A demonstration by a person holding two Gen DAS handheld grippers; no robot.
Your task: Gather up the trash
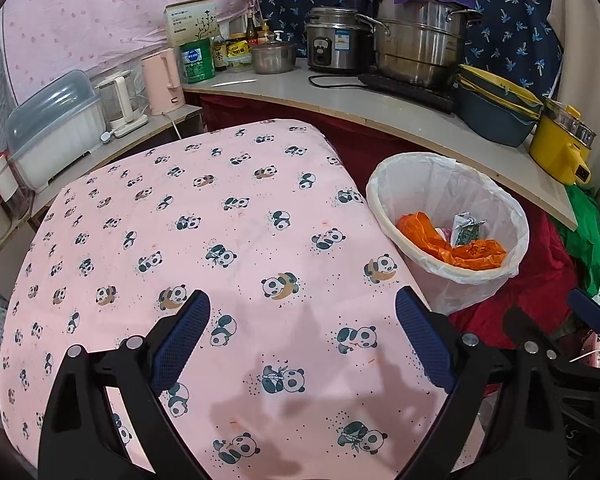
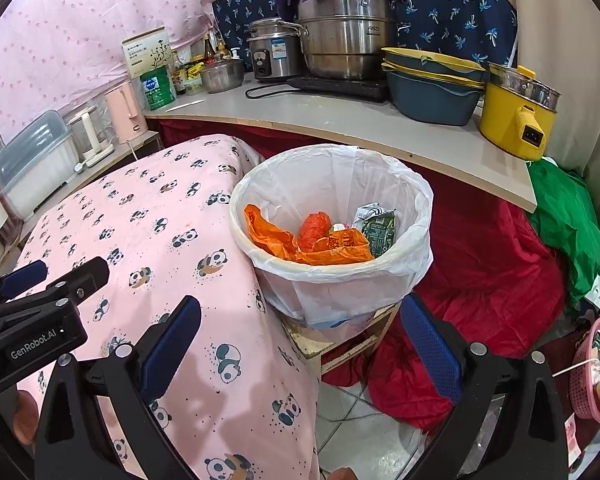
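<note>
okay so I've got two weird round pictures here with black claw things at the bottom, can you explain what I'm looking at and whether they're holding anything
Those claws are handheld tools: a person carries a two-finger gripper in each hand, each with a wide-angle camera looking along its fingers. One picture is from the left gripper, the other from the right gripper, which also sees the left one at its left edge. Both are open and hold nothing. Below them is a table under a pink panda cloth, with no loose trash showing on it. Beside it stands a bin with a white liner, holding orange bags and a green packet. Behind is a counter with pots and kettles.
</note>
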